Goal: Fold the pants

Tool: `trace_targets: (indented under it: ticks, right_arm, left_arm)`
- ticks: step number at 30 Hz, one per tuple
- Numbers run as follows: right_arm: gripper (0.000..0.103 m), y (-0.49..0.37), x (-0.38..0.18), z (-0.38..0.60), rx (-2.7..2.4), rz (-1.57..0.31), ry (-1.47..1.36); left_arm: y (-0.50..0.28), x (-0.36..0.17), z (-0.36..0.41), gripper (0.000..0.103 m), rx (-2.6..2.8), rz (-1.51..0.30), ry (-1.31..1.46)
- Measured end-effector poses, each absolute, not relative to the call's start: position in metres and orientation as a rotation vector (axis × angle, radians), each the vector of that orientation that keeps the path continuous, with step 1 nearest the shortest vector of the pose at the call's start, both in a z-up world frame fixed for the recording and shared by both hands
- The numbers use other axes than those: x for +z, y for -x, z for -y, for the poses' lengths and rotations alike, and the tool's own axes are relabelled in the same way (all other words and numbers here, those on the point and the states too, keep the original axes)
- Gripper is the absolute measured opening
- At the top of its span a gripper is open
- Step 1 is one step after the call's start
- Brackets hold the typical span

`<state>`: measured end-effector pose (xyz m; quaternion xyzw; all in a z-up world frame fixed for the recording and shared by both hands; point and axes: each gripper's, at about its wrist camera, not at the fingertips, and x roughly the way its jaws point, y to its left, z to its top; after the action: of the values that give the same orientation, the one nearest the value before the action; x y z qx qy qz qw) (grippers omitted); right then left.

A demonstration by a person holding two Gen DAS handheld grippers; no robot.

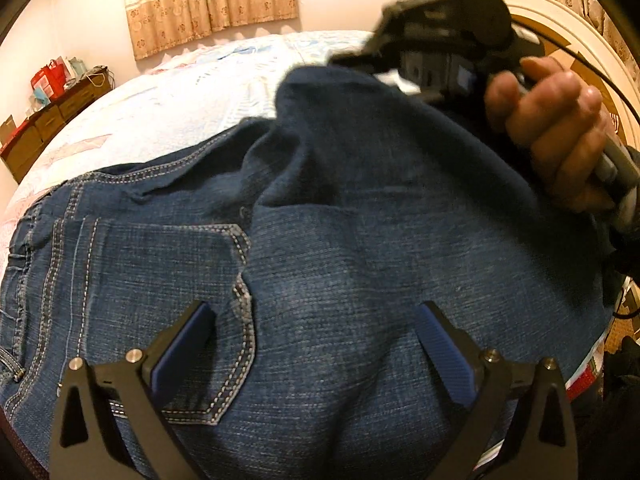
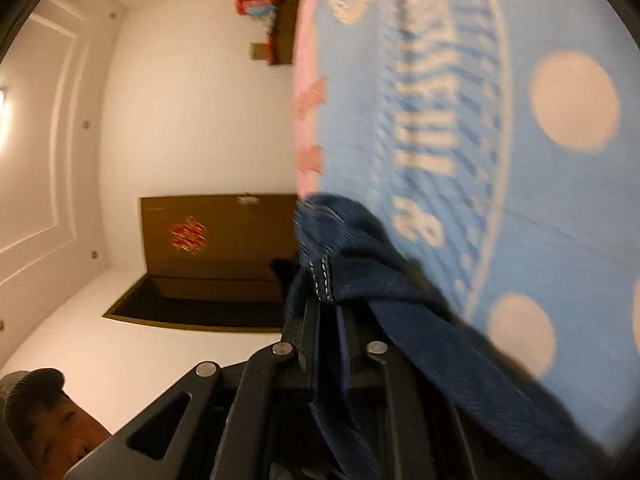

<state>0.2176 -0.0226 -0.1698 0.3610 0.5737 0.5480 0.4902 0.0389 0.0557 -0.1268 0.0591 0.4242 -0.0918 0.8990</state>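
Dark blue jeans (image 1: 340, 260) lie across the bed, a back pocket (image 1: 160, 300) facing up. My left gripper (image 1: 316, 320) hovers just above the seat of the jeans, open wide, with nothing between its blue pads. At the upper right a hand (image 1: 552, 120) holds my right gripper (image 1: 360, 60), which lifts one part of the jeans over the rest. In the right wrist view, rolled sideways, my right gripper (image 2: 328, 308) is shut on a stitched edge of the jeans (image 2: 360, 256), and denim trails back past its fingers.
A pale blue and pink bedspread (image 1: 180, 92) with white dots (image 2: 572, 104) covers the bed. A brown dresser (image 1: 52, 120) with bags stands at the left, a curved headboard (image 1: 580, 40) at the right. Curtains (image 1: 208, 0) hang behind. A person's head (image 2: 40, 408) shows low left.
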Motion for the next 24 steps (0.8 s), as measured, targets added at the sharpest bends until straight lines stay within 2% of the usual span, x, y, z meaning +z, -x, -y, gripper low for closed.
trace_targets:
  ticks: [3,6,8,9,10,12,17,20,24]
  right_arm:
    - [0.010,-0.218,-0.152,0.025,1.363,-1.279,-0.875]
    - [0.010,-0.215,-0.149,0.027,1.318,-1.273,-0.825]
    - [0.017,-0.212,-0.144,0.042,1.283,-1.226,-0.793]
    - [0.036,-0.210,-0.141,0.051,1.264,-1.202,-0.797]
    - [0.065,-0.209,-0.138,0.065,1.248,-1.172,-0.835]
    - [0.087,-0.212,-0.136,0.079,1.210,-1.147,-0.887]
    - [0.087,-0.216,-0.134,0.055,1.166,-1.280,-0.695]
    - [0.087,-0.220,-0.144,0.035,1.206,-1.392,-0.651]
    - [0.087,-0.230,-0.138,0.022,1.220,-1.433,-0.678]
  left_arm:
    - [-0.040,-0.127,-0.056,0.103,-0.188,-0.879,-0.123]
    - [-0.040,-0.127,-0.055,0.103,-0.188,-0.880,-0.123]
    - [-0.040,-0.126,-0.055,0.103,-0.190,-0.882,-0.123]
    - [-0.040,-0.126,-0.055,0.103,-0.189,-0.882,-0.122]
    - [-0.040,-0.126,-0.055,0.103,-0.189,-0.882,-0.121]
    - [-0.040,-0.126,-0.056,0.103,-0.189,-0.883,-0.120]
    - [-0.040,-0.126,-0.056,0.103,-0.189,-0.883,-0.121]
    - [-0.040,-0.125,-0.056,0.103,-0.188,-0.883,-0.121]
    - [-0.039,-0.125,-0.056,0.103,-0.189,-0.884,-0.120]
